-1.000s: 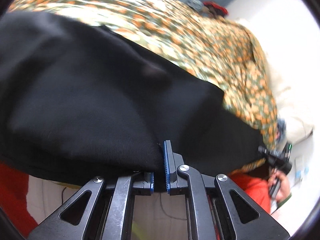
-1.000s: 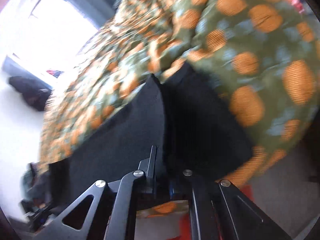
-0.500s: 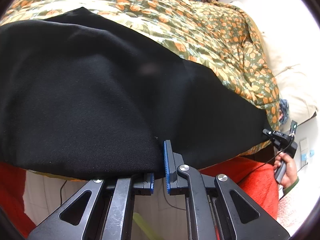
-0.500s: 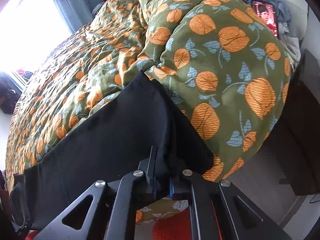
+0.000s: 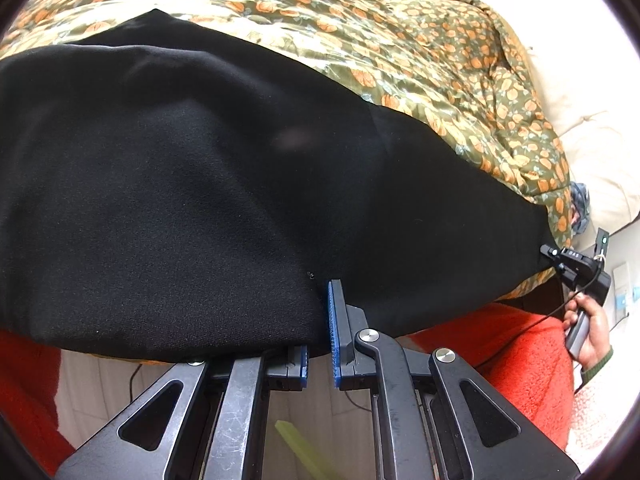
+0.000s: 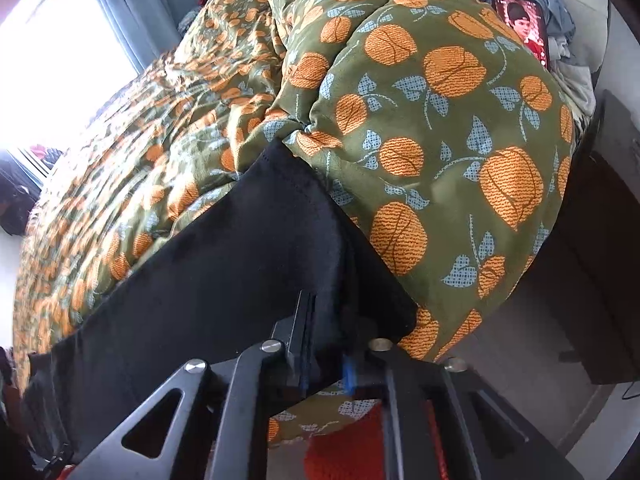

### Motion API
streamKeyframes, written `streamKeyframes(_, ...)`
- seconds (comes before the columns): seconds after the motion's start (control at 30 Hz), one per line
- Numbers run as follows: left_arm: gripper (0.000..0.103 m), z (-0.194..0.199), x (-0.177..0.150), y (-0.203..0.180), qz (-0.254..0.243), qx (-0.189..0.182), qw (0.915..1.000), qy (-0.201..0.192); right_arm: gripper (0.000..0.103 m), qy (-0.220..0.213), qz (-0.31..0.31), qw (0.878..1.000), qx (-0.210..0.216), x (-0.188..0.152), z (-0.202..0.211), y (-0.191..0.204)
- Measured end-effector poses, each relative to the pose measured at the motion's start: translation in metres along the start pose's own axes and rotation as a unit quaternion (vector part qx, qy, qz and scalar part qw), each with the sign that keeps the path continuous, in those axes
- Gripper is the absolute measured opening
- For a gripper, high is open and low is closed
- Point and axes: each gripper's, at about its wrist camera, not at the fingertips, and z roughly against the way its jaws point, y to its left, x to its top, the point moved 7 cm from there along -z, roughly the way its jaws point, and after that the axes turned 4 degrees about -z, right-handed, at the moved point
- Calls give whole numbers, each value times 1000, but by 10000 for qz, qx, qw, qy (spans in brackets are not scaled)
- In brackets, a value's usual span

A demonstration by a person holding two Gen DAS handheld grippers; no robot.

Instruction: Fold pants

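Observation:
Black pants lie spread lengthwise across the bed's green quilt with orange flowers. My left gripper is shut on their near edge, the cloth pinched between the blue pads. At the far right end a hand holds my right gripper at the pants' corner. In the right wrist view the pants run away to the left, and the right gripper has its jaws opening, with the hem still lying loose between them.
The quilt bulges into a high mound to the right of the pants. A lit phone and clothes lie behind it. A red fleece cover hangs below the bed edge. A dark cabinet stands to the right.
The pants have come down flatter onto the quilt and stretched out. The right gripper's jaws have parted a little around the hem. The left gripper still pinches its edge.

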Motion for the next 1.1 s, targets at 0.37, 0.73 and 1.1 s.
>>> streamKeyframes(0.37,17,3,-3,-1,-24,152,9997,181,45,-550,-748,9951,329,3,26,-23)
streamKeyframes(0.73,73,68,20,-92,-1470,60,9891,-95,78,-2159,-780,9732,-112,-15,111,-32)
streamKeyframes(1.1,74,-80,100,-189,-2446,298,9684,393,78,-1810,-444,9817,-398,-13,87,-15)
